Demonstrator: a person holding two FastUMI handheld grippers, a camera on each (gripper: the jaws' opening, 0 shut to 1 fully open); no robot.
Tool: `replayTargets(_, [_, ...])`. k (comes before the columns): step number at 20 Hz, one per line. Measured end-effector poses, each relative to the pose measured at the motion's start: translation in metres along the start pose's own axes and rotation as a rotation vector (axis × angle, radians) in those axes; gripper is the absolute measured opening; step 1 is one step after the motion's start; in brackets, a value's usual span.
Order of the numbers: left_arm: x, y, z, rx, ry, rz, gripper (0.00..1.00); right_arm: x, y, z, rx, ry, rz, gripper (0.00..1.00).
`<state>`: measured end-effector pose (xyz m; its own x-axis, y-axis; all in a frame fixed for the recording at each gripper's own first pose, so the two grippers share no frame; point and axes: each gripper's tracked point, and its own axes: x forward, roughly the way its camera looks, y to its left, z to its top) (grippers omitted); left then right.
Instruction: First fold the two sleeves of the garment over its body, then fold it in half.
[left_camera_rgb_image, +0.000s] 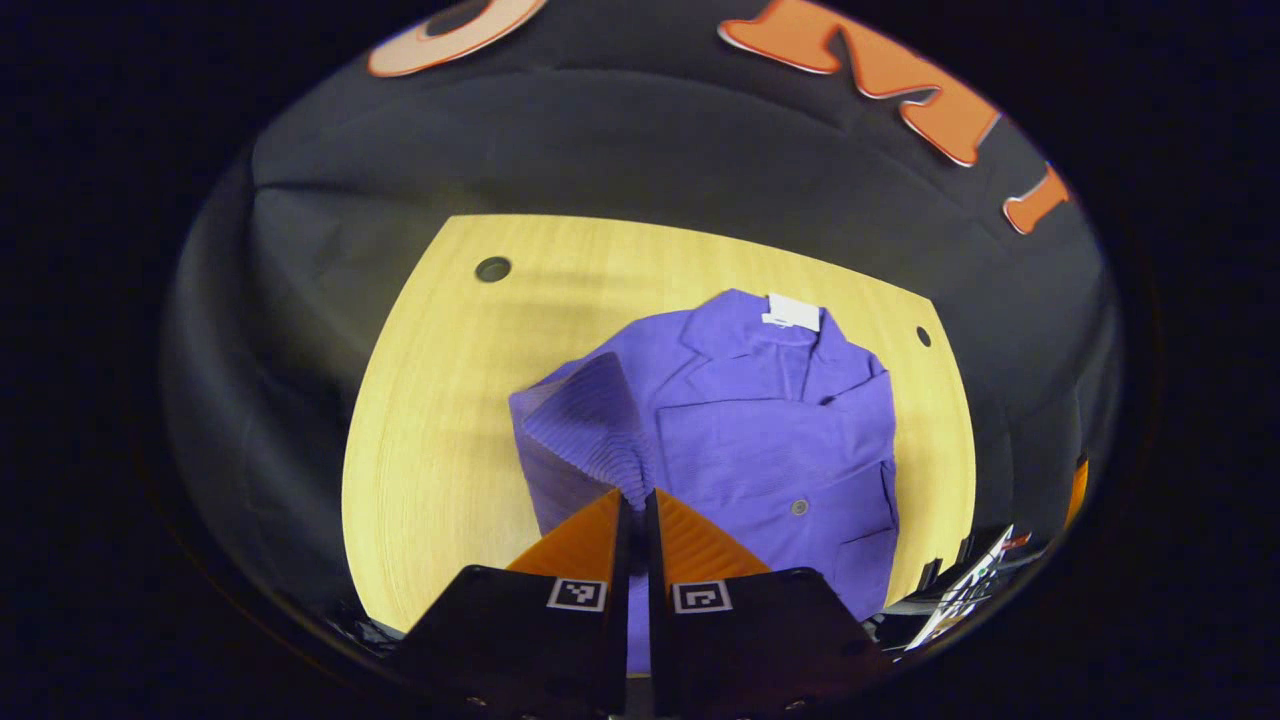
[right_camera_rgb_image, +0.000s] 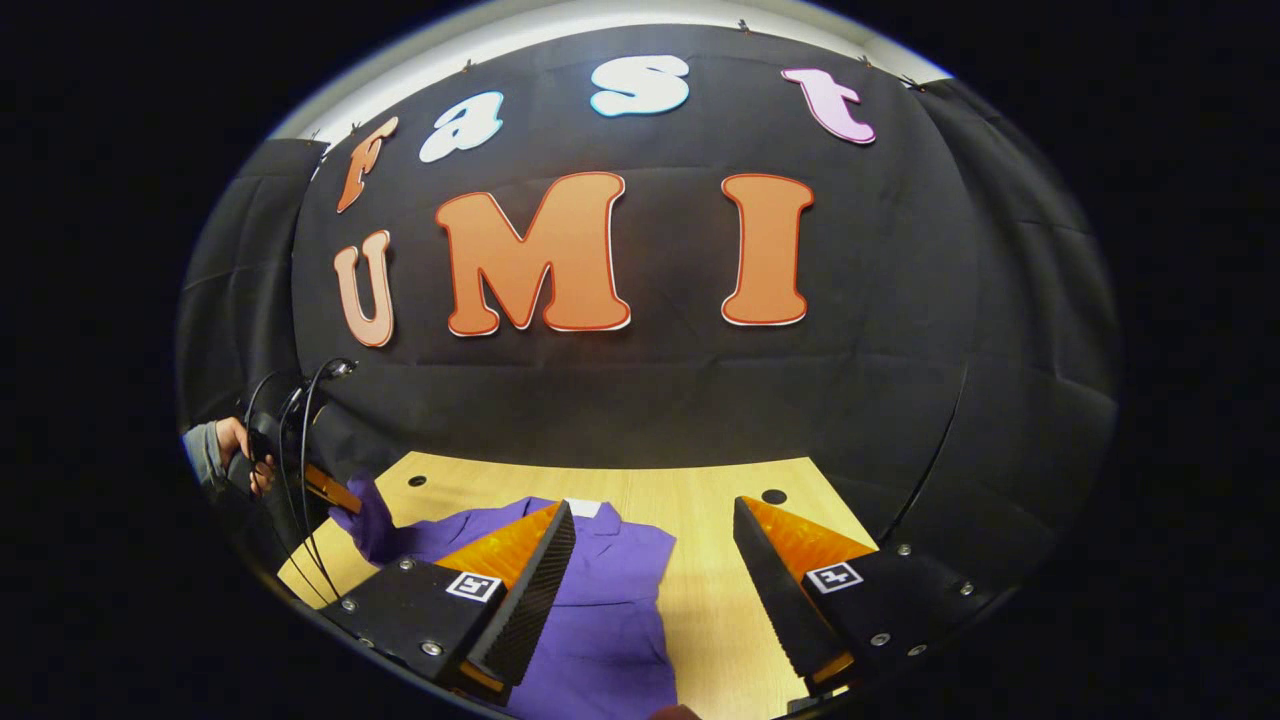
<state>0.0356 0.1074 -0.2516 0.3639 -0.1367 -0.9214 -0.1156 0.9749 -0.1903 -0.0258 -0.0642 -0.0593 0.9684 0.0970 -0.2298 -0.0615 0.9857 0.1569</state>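
Our left tongs (left_camera_rgb_image: 635, 520) pinch a sleeve (left_camera_rgb_image: 590, 420) of the purple jacket (left_camera_rgb_image: 760, 440), lifted over its body; our right tongs (right_camera_rgb_image: 650, 560) hang spread. Soft and light, we judge it best held by hems. It lies collar toward the desk's (left_camera_rgb_image: 450, 400) far edge.
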Motion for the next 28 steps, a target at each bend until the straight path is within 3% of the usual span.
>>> replayTargets(14, [0.034,-0.205,0.043,0.311,0.004,-0.123,0.10,-0.009,-0.056,-0.033,0.029,0.039,-0.010,0.95])
replayTargets(20, [0.076,-0.249,0.050,0.381,-0.002,-0.073,0.10,-0.011,-0.085,-0.041,0.078,0.051,-0.038,0.95])
replayTargets(23, [0.091,-0.268,0.046,0.379,-0.001,-0.100,0.12,-0.013,-0.094,-0.046,0.060,0.058,-0.043,0.94])
replayTargets(24, [0.092,-0.273,0.049,0.385,-0.025,-0.103,0.16,-0.013,-0.095,-0.046,0.056,0.060,-0.043,0.95])
replayTargets(26, [0.089,-0.285,0.054,0.394,-0.080,-0.127,0.43,-0.013,-0.097,-0.047,0.059,0.061,-0.040,0.95])
replayTargets(27, [0.083,-0.292,0.055,0.395,-0.110,-0.149,0.49,-0.013,-0.098,-0.047,0.060,0.062,-0.042,0.95])
replayTargets(28, [0.077,-0.296,0.055,0.395,-0.137,-0.161,0.68,-0.012,-0.097,-0.047,0.061,0.060,-0.038,0.95])
